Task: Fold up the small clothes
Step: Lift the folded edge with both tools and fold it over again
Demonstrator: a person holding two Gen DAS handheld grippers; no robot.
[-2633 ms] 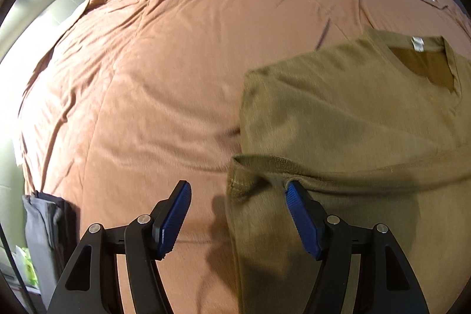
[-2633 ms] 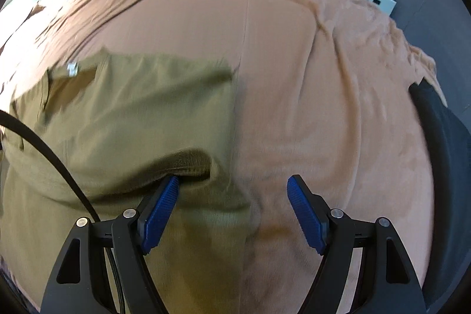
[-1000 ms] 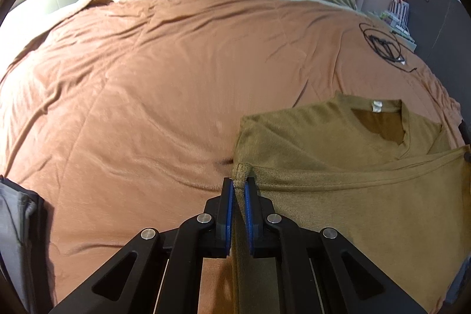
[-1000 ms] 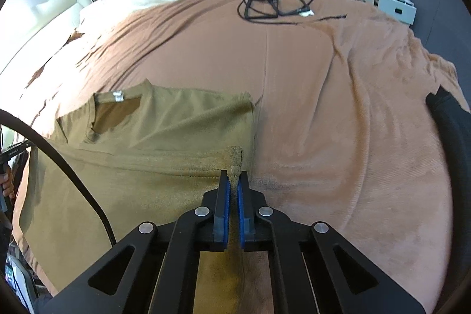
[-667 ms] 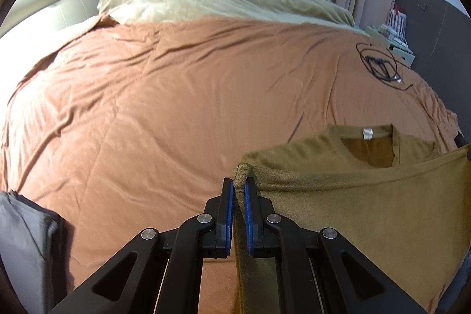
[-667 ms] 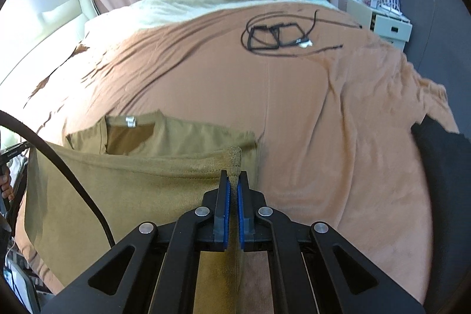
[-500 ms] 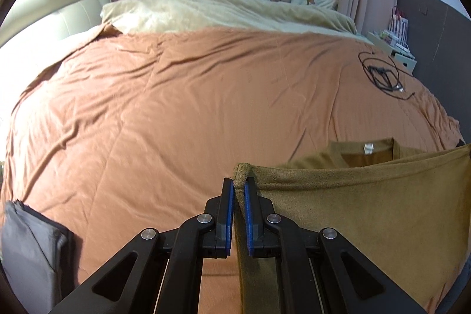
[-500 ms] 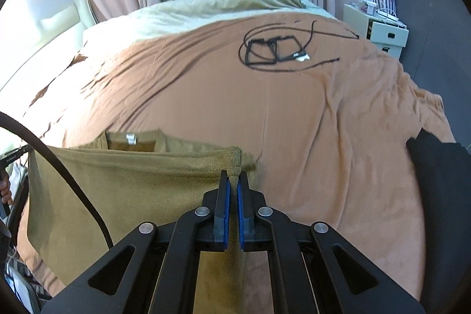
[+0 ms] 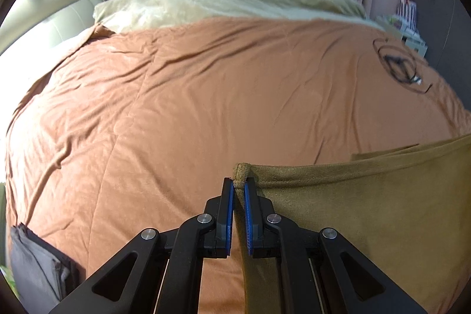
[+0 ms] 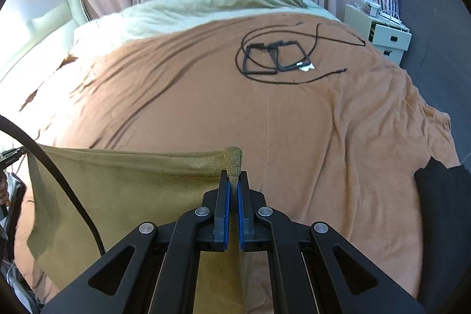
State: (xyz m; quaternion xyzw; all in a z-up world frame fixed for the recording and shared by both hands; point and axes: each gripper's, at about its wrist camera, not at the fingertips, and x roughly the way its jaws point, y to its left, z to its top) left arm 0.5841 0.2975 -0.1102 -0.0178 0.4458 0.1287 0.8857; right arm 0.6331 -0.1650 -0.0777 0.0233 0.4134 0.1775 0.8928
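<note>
An olive-brown T-shirt (image 9: 368, 205) hangs stretched between both grippers above the orange bedspread (image 9: 176, 108). My left gripper (image 9: 239, 184) is shut on the shirt's hem at its left corner, a nub of cloth poking out above the blue pads. In the right wrist view the same shirt (image 10: 132, 190) spreads to the left, and my right gripper (image 10: 233, 177) is shut on its right hem corner. The raised hem runs taut between the two grips and hides the shirt's collar and upper part.
A black coiled cable (image 10: 276, 58) lies on the bedspread (image 10: 206, 108) far ahead. A dark garment (image 10: 441, 196) sits at the bed's right edge, a grey folded cloth (image 9: 38, 264) at its left edge. A cream blanket (image 9: 223, 2) covers the far end; white drawers (image 10: 379, 31) stand at the right.
Both grippers, open beside the hem at first, closed on its corners and lifted it up and forward. The raised hem now hides the collar and label.
</note>
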